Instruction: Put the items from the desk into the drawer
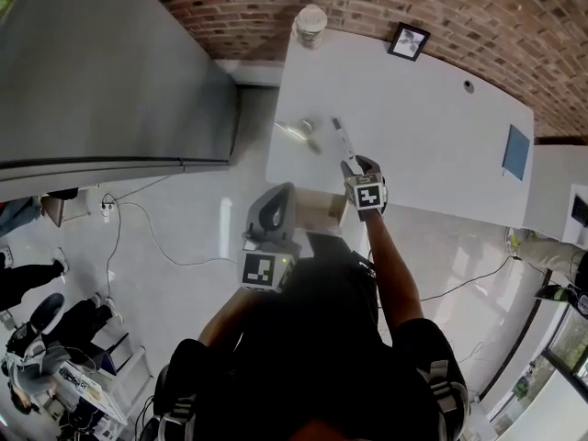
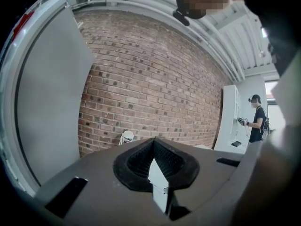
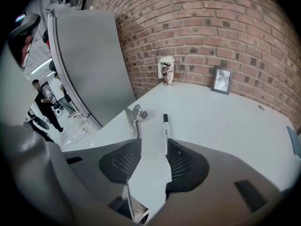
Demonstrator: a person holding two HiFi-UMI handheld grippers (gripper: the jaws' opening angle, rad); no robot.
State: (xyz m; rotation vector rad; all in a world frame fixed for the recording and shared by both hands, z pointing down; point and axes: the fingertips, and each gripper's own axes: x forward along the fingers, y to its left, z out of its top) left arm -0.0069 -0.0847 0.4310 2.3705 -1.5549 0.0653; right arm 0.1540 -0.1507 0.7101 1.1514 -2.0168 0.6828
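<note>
On the white desk (image 1: pixel 413 127) a black-and-white marker (image 1: pixel 342 141) lies beside a metal binder clip (image 1: pixel 308 131). My right gripper (image 1: pixel 354 165) is at the desk's front edge, open, its jaws either side of the marker's near end. In the right gripper view the marker (image 3: pixel 165 126) runs along the right pad, and the clip (image 3: pixel 134 114) sits just left of the jaws. My left gripper (image 1: pixel 274 211) hangs below the desk edge by the open drawer (image 1: pixel 317 208). Its jaws (image 2: pixel 154 142) meet at the tips with nothing held.
At the back of the desk stand a paper cup (image 1: pixel 310 24) and a small photo frame (image 1: pixel 409 40). A blue card (image 1: pixel 515 152) lies at the right end. A tall grey cabinet (image 1: pixel 101 72) stands on the left, with the brick wall behind. Cables cross the floor.
</note>
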